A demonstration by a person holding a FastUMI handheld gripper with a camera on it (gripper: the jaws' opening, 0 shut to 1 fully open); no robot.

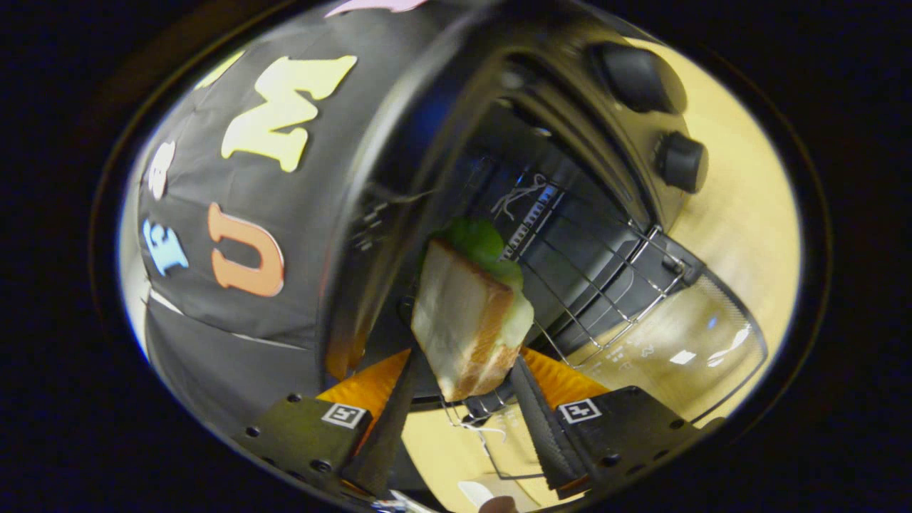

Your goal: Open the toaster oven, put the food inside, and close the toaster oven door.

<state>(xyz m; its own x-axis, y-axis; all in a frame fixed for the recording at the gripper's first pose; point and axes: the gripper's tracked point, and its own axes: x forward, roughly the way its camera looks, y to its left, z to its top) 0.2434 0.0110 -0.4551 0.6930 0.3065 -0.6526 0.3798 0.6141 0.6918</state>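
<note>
Gripping a sandwich [467,313], the gripper [463,399] sits at the open toaster oven [570,128] mouth; wire rack [605,285] just beyond.

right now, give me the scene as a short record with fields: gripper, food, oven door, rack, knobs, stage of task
gripper: the gripper is shut on the sandwich, one finger pressing each side
food: sandwich with toasted bread and a green leaf, held just in front of the oven opening
oven door: glass door of the toaster oven is swung open, lying down and outward
rack: wire rack sits inside the cavity, bare where visible
knobs: two dark knobs on the control panel beside the opening
stage of task: door open; food not yet on the rack; door not yet closed
</note>
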